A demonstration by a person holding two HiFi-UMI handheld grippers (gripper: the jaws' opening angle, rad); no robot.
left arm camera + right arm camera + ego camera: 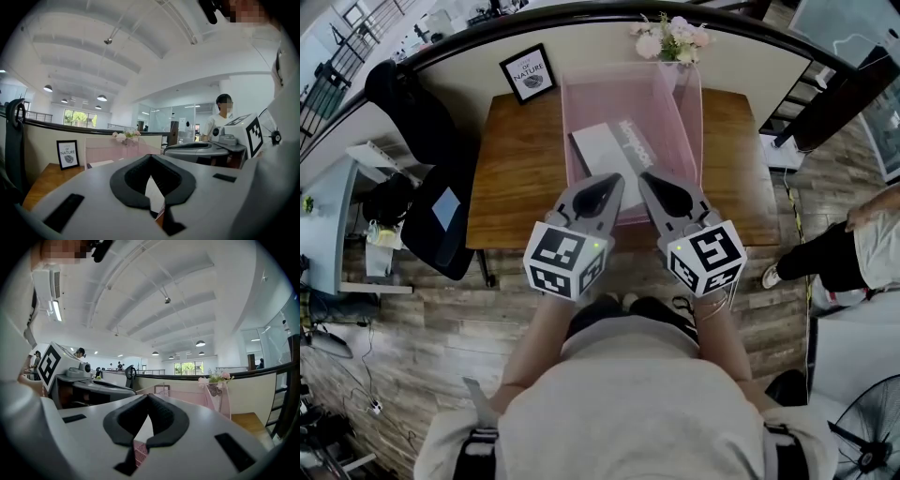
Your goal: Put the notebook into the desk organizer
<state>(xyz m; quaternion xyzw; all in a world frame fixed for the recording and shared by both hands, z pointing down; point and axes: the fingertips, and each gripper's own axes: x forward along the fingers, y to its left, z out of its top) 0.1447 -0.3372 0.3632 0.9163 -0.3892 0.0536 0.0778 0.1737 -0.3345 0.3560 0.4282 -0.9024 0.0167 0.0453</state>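
Observation:
A pink see-through desk organizer [577, 112] stands on the wooden desk [517, 178]. A grey-white notebook [602, 150] lies flat inside it, beside a strip with dark lettering. My left gripper [617, 180] and right gripper [645, 176] hover side by side over the organizer's near edge. Both point toward it, both are shut, and neither holds anything. In the left gripper view the shut left gripper [150, 157] faces the organizer [117, 152], with the notebook [101, 164] showing pale inside. In the right gripper view the right gripper [148, 395] faces the organizer [206, 399].
A framed "NATURE" print [529, 73] and a bunch of flowers [673, 37] stand at the desk's back edge. A black chair [436, 211] sits at the left. A person [862, 244] stands at the right, near a fan [862, 431].

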